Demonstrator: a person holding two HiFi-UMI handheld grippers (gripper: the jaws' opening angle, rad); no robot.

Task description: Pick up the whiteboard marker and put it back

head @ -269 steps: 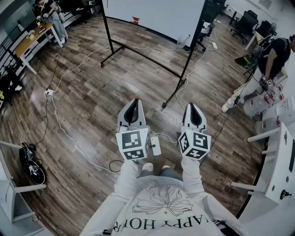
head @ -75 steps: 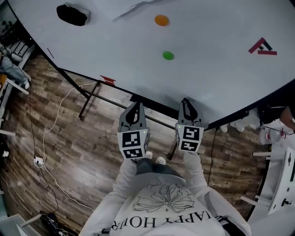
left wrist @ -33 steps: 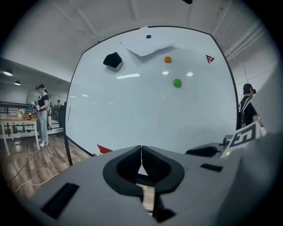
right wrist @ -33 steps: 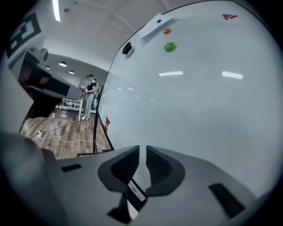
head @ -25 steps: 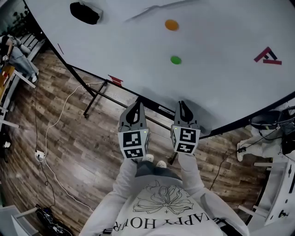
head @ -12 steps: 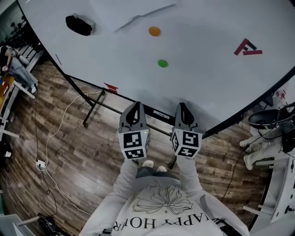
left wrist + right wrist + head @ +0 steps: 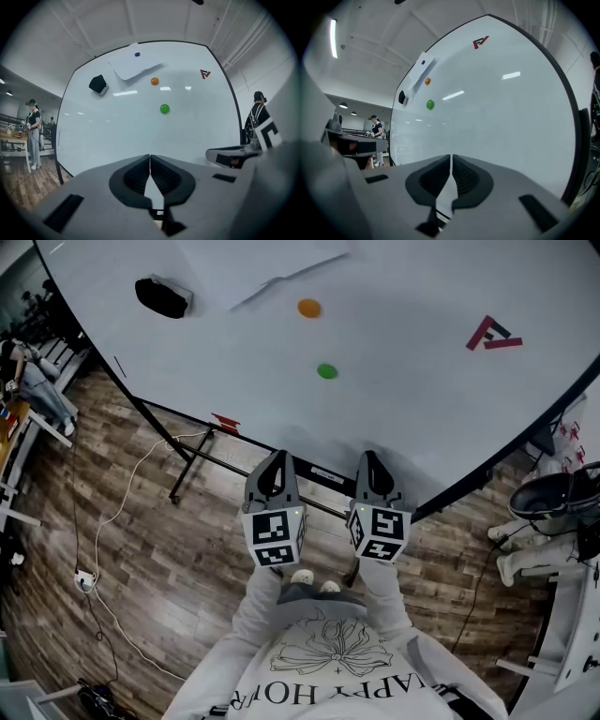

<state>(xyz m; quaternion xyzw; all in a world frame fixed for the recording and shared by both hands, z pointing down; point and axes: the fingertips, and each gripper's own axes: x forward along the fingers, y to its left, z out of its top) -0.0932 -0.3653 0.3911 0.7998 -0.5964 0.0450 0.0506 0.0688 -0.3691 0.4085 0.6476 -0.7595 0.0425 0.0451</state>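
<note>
I can pick out no whiteboard marker for certain. The big whiteboard (image 7: 412,418) fills the upper half of the head view. My left gripper (image 7: 272,458) and right gripper (image 7: 373,457) are held side by side just below its lower edge, pointing at it. In the left gripper view the left gripper (image 7: 150,157) has its tips together on nothing. The right gripper (image 7: 451,157) is closing, tips nearly touching, nothing between them. A thin dark streak (image 7: 119,367) lies near the board's left edge; I cannot tell what it is.
On the board are a black eraser (image 7: 161,296), a paper sheet (image 7: 272,263), an orange magnet (image 7: 308,307), a green magnet (image 7: 326,371) and a red logo (image 7: 492,333). The stand's black legs (image 7: 187,465) and a white cable (image 7: 117,507) cross the wooden floor. A person (image 7: 33,133) stands far left.
Since the earliest frame the person has walked up to the whiteboard. Over the last second both grippers have risen slightly and stay side by side below the board.
</note>
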